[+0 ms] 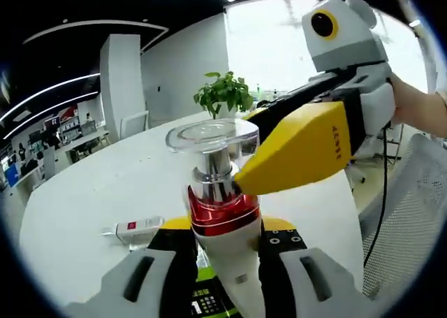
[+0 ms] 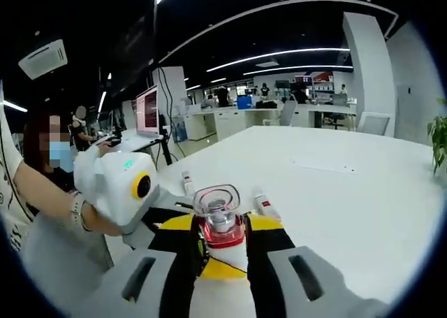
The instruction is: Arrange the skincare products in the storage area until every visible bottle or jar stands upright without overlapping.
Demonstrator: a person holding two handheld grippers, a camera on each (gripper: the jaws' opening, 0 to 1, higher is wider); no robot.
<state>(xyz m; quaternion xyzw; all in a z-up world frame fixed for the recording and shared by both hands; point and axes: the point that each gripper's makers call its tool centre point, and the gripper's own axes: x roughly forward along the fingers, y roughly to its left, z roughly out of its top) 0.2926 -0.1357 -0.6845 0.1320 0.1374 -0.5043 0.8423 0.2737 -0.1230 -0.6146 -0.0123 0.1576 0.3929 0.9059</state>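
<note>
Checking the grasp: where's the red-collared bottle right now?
In the left gripper view, the red-collared bottle stands bottom-centre between the left claw's jaws, above the white table, while the right claw's yellow tip touches its silver neck.

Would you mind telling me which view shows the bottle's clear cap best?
The left gripper view: the clear cap appears large and side-on above the silver neck and red band, with the right tongs at the neck. The right gripper view shows the cap smaller, from above.
</note>
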